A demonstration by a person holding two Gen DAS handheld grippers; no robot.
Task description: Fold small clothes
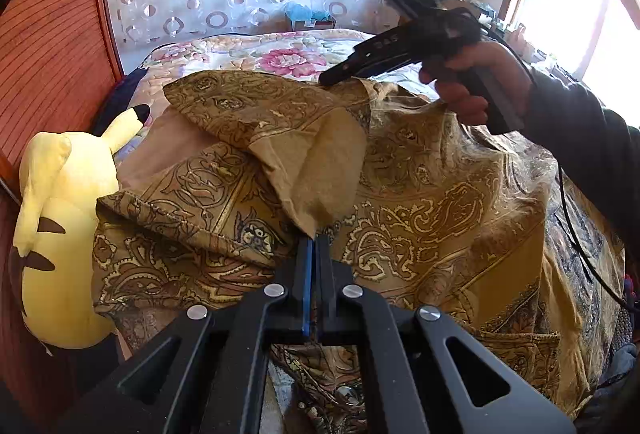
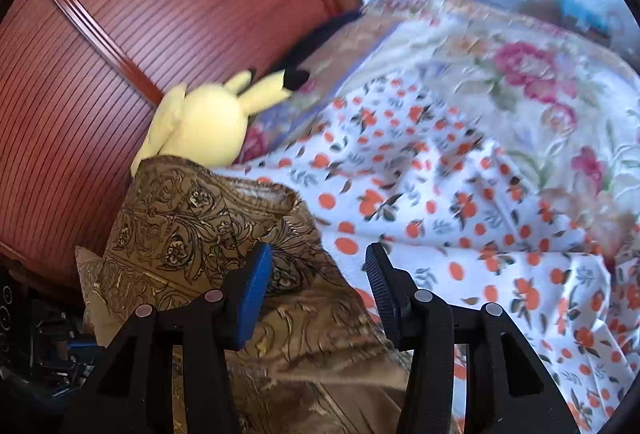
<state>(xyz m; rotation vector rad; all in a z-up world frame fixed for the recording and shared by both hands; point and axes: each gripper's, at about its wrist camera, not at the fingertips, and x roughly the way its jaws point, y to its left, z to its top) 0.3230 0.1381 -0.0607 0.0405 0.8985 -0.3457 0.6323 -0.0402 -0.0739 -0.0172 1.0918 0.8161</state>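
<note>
A gold paisley garment (image 1: 432,201) lies spread on the bed. My left gripper (image 1: 316,240) is shut on a turned-over fold of it that shows its plain tan underside (image 1: 320,169). My right gripper (image 1: 344,71), held in a hand, hovers with its tips over the garment's far edge. In the right wrist view my right gripper (image 2: 318,254) is open and empty above the garment (image 2: 208,234). A white garment with orange fruit print (image 2: 460,213) lies to the right of the paisley one.
A yellow Pikachu plush (image 1: 60,213) lies at the bed's left edge against a red-brown wooden headboard (image 1: 56,45); it also shows in the right wrist view (image 2: 204,121). A floral quilt (image 2: 540,81) covers the bed. A window (image 1: 580,5) is at the far right.
</note>
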